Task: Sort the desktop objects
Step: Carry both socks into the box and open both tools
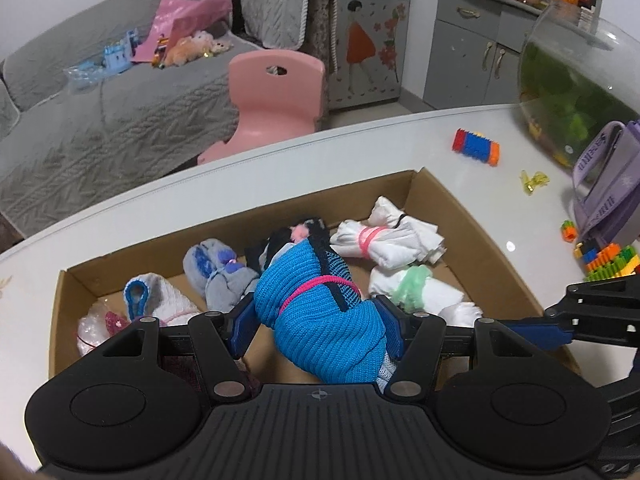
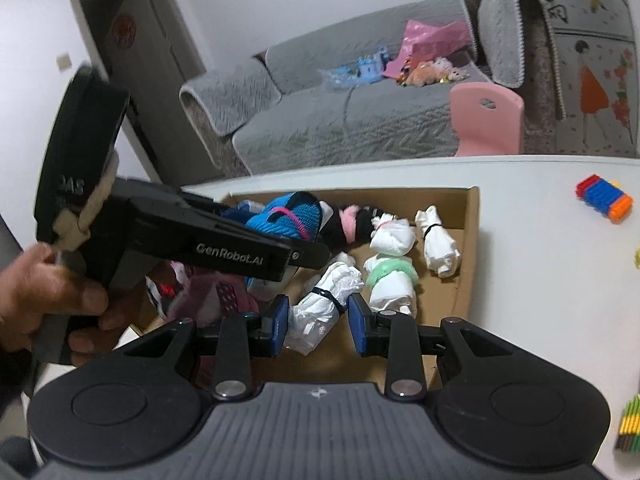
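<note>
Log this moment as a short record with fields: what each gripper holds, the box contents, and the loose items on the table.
left gripper: shut on the blue sock bundle, held over the cardboard box
right gripper: a white bundle tied with a black band sits between its fingers; contact unclear
box contents: rolled sock bundles, among them a white one with a green band and a grey one
table: toy brick roll, yellow clip, fishbowl

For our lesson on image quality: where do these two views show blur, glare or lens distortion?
Left wrist view: sharp; table edge bows from fisheye distortion; small glare spot on the table. Right wrist view: the other gripper's body and the hand are motion-blurred; the box is softer.
</note>
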`<state>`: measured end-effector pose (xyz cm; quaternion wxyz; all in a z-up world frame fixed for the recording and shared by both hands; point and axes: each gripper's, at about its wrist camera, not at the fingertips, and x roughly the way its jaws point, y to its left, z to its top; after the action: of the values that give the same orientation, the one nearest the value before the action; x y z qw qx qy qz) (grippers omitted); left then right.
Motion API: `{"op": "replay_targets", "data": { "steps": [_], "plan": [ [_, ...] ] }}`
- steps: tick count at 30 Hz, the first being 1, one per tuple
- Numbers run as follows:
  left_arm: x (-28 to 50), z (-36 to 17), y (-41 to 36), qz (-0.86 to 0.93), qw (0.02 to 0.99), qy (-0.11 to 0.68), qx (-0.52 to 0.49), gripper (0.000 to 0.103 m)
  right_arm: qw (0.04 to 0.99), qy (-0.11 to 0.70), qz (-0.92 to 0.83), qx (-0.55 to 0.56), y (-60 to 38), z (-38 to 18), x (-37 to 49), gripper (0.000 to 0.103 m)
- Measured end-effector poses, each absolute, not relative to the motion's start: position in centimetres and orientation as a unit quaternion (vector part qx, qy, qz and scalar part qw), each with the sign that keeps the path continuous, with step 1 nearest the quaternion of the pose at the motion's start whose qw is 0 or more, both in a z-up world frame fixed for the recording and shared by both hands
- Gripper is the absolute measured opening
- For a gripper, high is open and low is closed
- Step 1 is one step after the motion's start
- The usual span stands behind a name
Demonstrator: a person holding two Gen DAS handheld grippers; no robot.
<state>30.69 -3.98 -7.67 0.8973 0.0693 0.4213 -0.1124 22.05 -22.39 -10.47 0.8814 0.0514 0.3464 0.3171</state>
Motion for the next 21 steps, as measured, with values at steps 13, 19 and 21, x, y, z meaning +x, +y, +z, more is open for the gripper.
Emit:
{"op": "replay_targets", "data": {
  "steps": [13,19,21],
  "plan": [
    [30.5,-9.7,-4.6,-0.101,0.893,0.427,0.097,0.068,0.891,0.353,0.283,-0.046,-20.3,-11.9,22.2,0.034],
    [30.3,-9.3,-3.9,-0.091,0.895,0.431,0.072,0.086,0.899,0.337,0.276,-0.051,-20.7,-11.1,21.4,0.042],
    [29.4,-8.5,-3.9,-0.095,0.900,0.419,0.076,0.086,0.902,0.329,0.274,-0.049,-21.1,-10.5,21.0,0.046]
  ]
}}
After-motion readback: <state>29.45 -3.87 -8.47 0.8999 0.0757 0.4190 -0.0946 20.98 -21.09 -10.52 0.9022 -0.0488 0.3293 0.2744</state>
